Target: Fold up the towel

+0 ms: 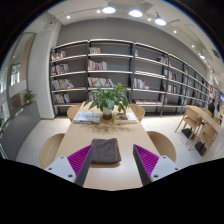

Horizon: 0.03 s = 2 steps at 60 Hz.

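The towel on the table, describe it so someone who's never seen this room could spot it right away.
Start at the long wooden table standing in front of the wall of bookshelves. At its near end, between the open gripper's two fingers, lies the towel. It is a flat, dark grey, folded cloth, unlike the leafy potted plant and the papers farther down the table.

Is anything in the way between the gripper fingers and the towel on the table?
Nothing visible is. The grey towel lies on the wooden table, just ahead of the open gripper and between its fingers. The potted plant stands well beyond it.
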### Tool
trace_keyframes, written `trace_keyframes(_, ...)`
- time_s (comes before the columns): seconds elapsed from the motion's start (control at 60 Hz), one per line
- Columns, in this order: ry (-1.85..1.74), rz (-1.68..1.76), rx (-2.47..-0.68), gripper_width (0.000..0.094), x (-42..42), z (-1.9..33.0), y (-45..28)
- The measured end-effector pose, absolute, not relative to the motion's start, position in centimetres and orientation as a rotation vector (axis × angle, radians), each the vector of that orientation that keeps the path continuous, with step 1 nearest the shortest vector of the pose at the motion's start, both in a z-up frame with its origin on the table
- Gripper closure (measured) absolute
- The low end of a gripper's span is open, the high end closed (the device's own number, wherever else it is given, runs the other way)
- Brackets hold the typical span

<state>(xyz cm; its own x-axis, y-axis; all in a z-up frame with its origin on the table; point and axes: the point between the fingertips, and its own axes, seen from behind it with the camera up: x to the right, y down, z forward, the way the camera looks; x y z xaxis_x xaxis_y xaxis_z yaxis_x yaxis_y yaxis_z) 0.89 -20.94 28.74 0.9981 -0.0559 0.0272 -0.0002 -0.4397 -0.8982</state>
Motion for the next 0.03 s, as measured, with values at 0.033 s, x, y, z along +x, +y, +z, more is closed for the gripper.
trace_keyframes(0.033,0.042,-0.063,-2.026,0.0135,0.93,28.75,-21.18)
